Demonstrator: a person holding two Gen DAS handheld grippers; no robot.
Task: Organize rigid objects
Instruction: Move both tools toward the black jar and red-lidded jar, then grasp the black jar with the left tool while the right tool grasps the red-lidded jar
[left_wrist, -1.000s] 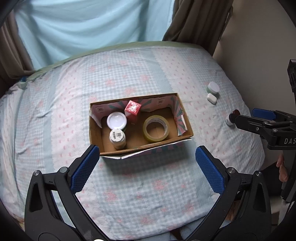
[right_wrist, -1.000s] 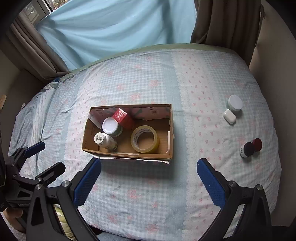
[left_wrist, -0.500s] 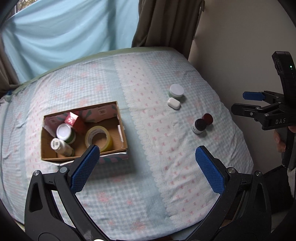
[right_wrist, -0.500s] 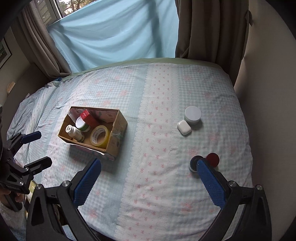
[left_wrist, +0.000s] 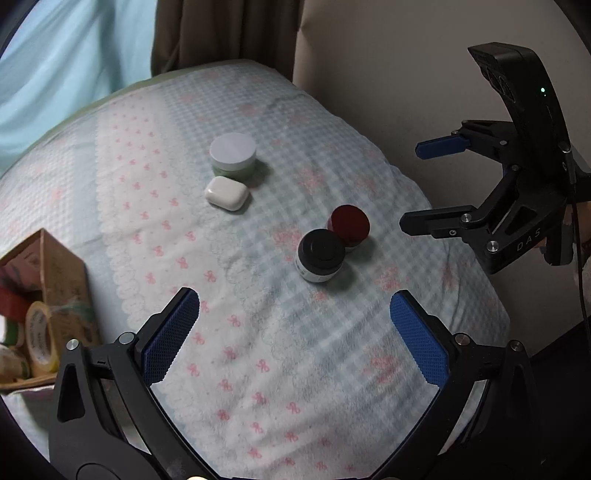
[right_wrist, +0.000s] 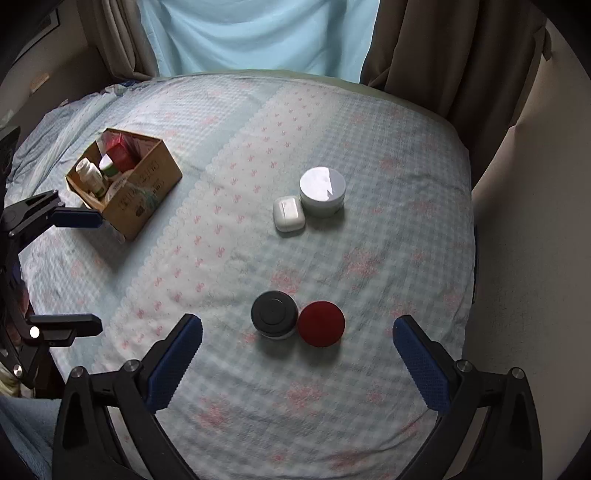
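Jaws on both grippers are gaping wide, gripping nothing. Black-lidded jar (right_wrist: 274, 319) is touching red-lidded jar (right_wrist: 320, 328) on the soft bed (right_wrist: 369, 147); grabbing one is likely nudging or toppling its neighbour.

Both wrist views look steeply down on the bed (right_wrist: 369, 147) from close above. Shared field: black-lidded jar (left_wrist: 320, 254) and red-lidded jar (right_wrist: 320, 323) near centre, cardboard box (right_wrist: 125, 181) toward 9–10 o'clock; each view catches the opposite gripper at its edge.
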